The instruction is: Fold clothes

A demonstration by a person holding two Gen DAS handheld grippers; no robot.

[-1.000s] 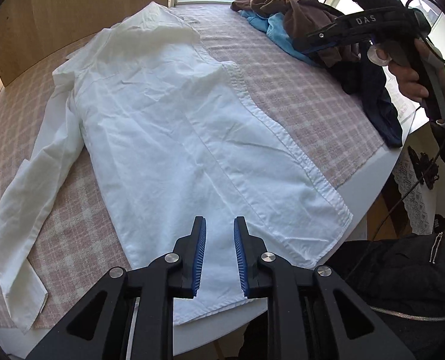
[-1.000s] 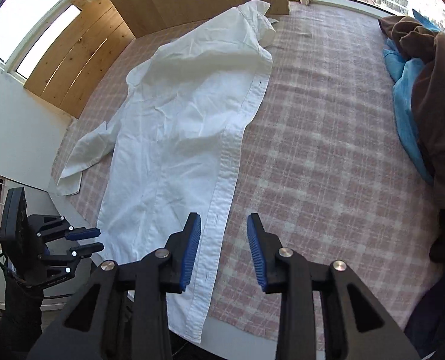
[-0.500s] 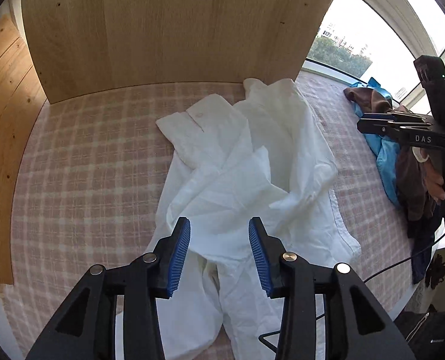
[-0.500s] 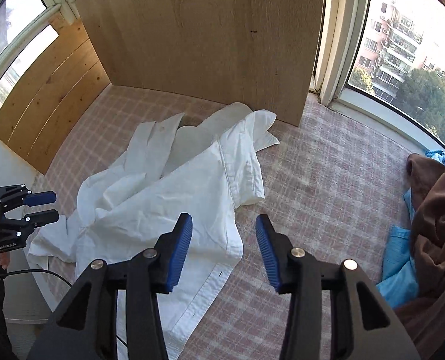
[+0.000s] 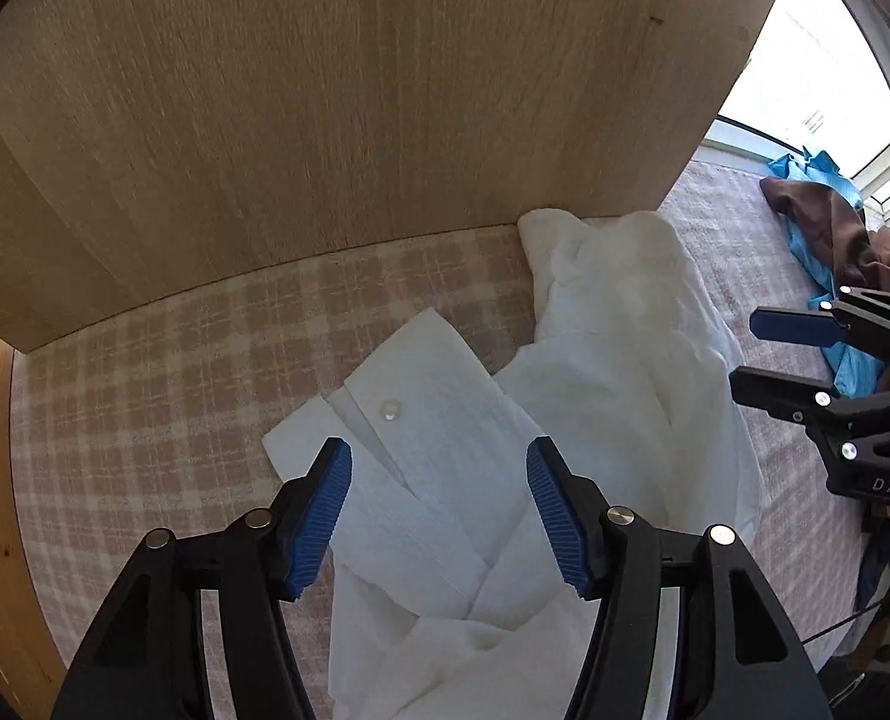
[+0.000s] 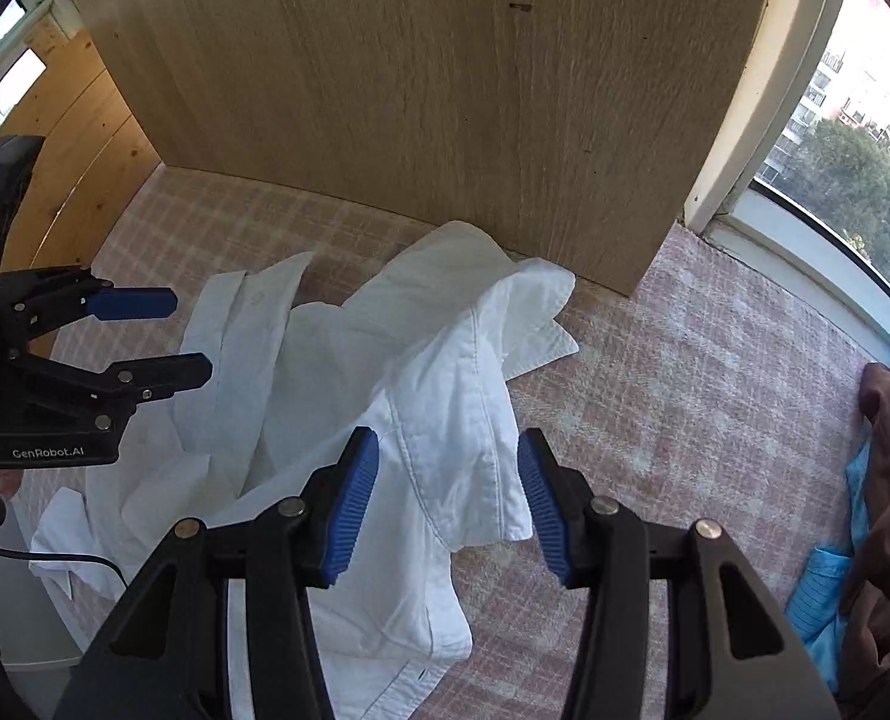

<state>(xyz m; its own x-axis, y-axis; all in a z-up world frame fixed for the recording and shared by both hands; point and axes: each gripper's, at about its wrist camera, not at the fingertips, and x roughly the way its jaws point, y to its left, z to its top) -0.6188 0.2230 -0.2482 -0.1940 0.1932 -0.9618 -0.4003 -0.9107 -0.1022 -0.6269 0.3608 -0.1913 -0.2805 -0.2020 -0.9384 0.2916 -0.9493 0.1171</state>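
A white button shirt (image 5: 613, 360) lies rumpled on the pink checked tablecloth (image 5: 145, 396), bunched against a wooden panel. My left gripper (image 5: 439, 510) is open above the sleeve cuff (image 5: 421, 408) with its white button, the fabric lying between the blue pads without being pinched. My right gripper (image 6: 448, 498) is open over the shoulder and collar part of the white shirt (image 6: 445, 372). Each gripper shows in the other's view: the right gripper (image 5: 805, 354) at the right edge, the left gripper (image 6: 139, 336) at the left edge, both open.
A wooden panel (image 6: 445, 90) stands upright at the back of the table. A heap of brown and blue clothes (image 6: 877, 510) lies at the right, also visible as clothes (image 5: 829, 240) by the window (image 6: 841, 138). Wooden boards (image 6: 79, 150) close the left side.
The shirt went from spread flat to crumpled. Both grippers have moved forward and low toward the wooden panel and opened wider, now straddling the cuff and the shoulder.
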